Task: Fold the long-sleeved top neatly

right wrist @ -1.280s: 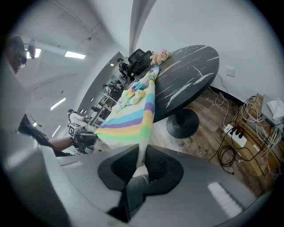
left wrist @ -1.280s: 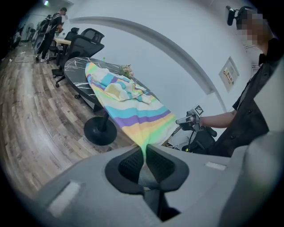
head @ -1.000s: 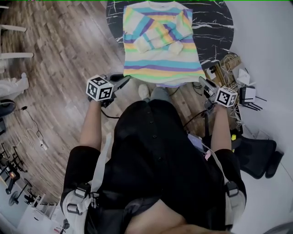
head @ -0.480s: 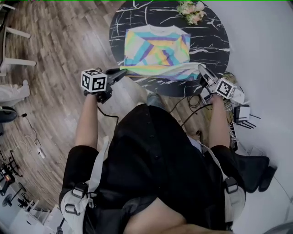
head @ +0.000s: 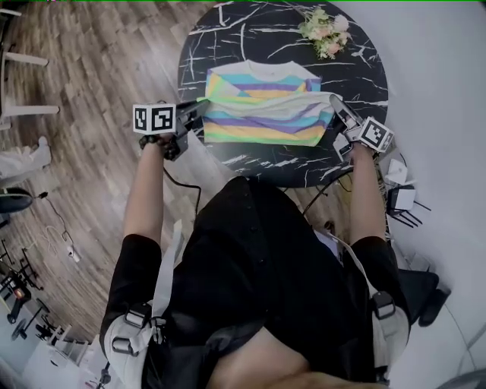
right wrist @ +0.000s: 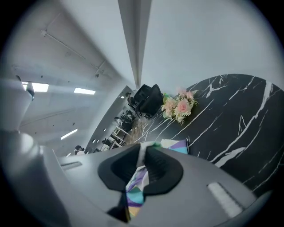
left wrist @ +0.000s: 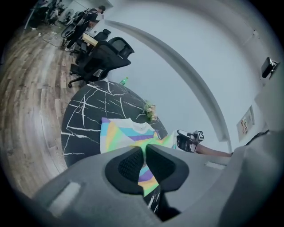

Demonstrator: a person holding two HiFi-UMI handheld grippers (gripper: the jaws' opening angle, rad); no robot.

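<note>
One striped top lay on one round black table. Its hem, hanging off the near edge a second before, was now carried far toward the collar. Collar pointed far; long axis ran left-right. Two tongs: left tongs and right tongs each clamped a hem corner. One flower bunch sat far right.

Black short-sleeved top; pale straps, perhaps a harness; left gripper and right gripper grey with black-and-white marker cubes; black cable.
</note>
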